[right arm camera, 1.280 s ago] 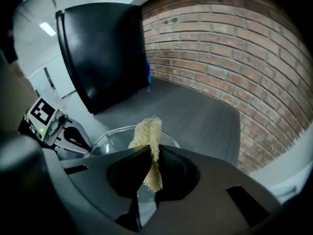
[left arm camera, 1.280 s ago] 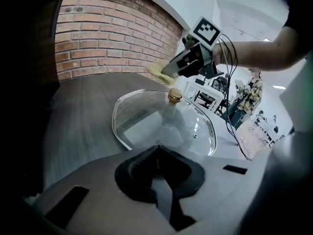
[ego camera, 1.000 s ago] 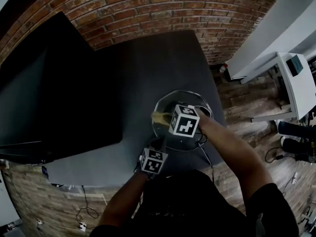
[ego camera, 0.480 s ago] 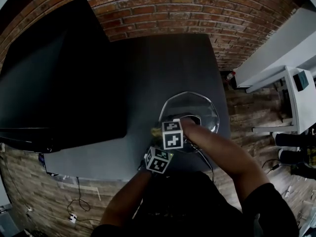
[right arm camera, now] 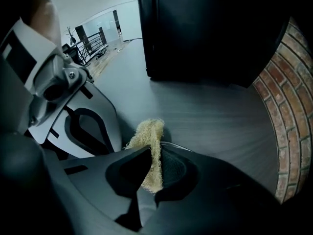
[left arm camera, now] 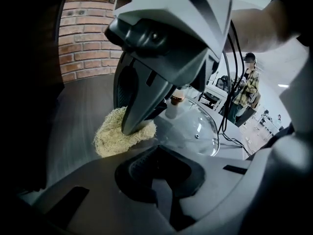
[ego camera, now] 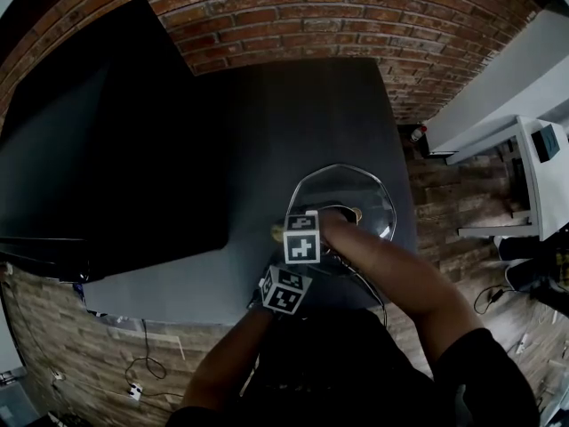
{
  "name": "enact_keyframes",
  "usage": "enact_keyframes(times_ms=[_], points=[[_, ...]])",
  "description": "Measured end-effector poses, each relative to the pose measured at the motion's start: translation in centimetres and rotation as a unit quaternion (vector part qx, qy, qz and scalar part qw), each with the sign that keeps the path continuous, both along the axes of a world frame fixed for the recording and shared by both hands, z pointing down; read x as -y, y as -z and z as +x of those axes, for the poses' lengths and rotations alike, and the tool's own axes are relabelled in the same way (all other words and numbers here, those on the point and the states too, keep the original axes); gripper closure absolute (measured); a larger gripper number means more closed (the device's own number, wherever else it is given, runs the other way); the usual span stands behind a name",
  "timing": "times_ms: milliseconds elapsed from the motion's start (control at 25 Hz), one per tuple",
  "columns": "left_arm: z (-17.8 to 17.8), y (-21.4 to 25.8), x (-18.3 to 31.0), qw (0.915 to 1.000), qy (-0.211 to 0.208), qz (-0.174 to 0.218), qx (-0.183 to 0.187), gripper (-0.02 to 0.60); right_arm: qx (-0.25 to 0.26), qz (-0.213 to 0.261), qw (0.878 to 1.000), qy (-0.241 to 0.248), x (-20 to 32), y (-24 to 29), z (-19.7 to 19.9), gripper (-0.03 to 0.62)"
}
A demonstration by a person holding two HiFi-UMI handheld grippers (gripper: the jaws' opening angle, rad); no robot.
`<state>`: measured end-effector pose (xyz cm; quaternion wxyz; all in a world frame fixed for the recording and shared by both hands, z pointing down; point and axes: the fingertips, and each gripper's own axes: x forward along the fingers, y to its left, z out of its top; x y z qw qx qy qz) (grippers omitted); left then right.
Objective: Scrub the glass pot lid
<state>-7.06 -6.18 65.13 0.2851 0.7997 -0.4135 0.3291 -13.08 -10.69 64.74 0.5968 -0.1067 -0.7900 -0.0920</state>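
The right claw [right arm camera: 150,160] is clenched on a pale, fibrous scrub pad [right arm camera: 149,133] and presses it at the left edge of the glass pot lid [ego camera: 356,189]. The lid lies knob-up on the dark bench [ego camera: 267,123]. The left claw [left arm camera: 159,150] is closed on the lid's near rim.

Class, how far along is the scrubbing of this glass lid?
Done: scrub pad gripped in the right hand-held gripper. In hand: pad pressed at the glass pot lid's edge; left hand-held gripper seems to pinch its rim. Left: the rest of the dome, cleanliness unclear.
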Motion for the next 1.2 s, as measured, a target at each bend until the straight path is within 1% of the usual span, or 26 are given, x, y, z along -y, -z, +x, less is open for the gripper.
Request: enact_keyframes(times_ms=[120, 400, 480, 600, 920, 1120, 1200], points=[[0.0, 0.0, 0.0, 1.0, 0.002, 0.0, 0.001, 0.546, -0.026, -0.004, 1.0, -0.012, 0.7, -0.1, 0.5, 0.543], [0.0, -0.1, 0.1, 0.9999, 0.01, -0.004, -0.001, 0.548, -0.031, -0.004, 0.998, -0.058, 3.3, 0.2, 0.5, 0.543], [0.0, -0.1, 0.1, 0.9999, 0.011, -0.005, -0.001, 0.548, -0.029, 0.002, 0.996, -0.079, 4.5, 0.2, 0.7, 0.543], [0.0, -0.1, 0.1, 0.9999, 0.013, -0.006, -0.003, 0.547, -0.029, -0.003, 0.993, -0.118, 6.1, 0.0, 1.3, 0.543], [-0.2, -0.1, 0.1, 0.9999, 0.014, -0.007, -0.003, 0.548, -0.018, -0.028, 0.974, -0.225, 10.5, 0.3, 3.9, 0.543], [-0.2, 0.0, 0.1, 0.9999, 0.013, -0.008, -0.002, 0.548, -0.016, -0.031, 0.955, -0.295, 13.2, 0.7, 6.9, 0.543], [-0.2, 0.0, 0.1, 0.9999, 0.014, -0.009, -0.002, 0.546, -0.004, -0.039, 0.947, -0.319, 14.1, 0.6, 7.7, 0.543]])
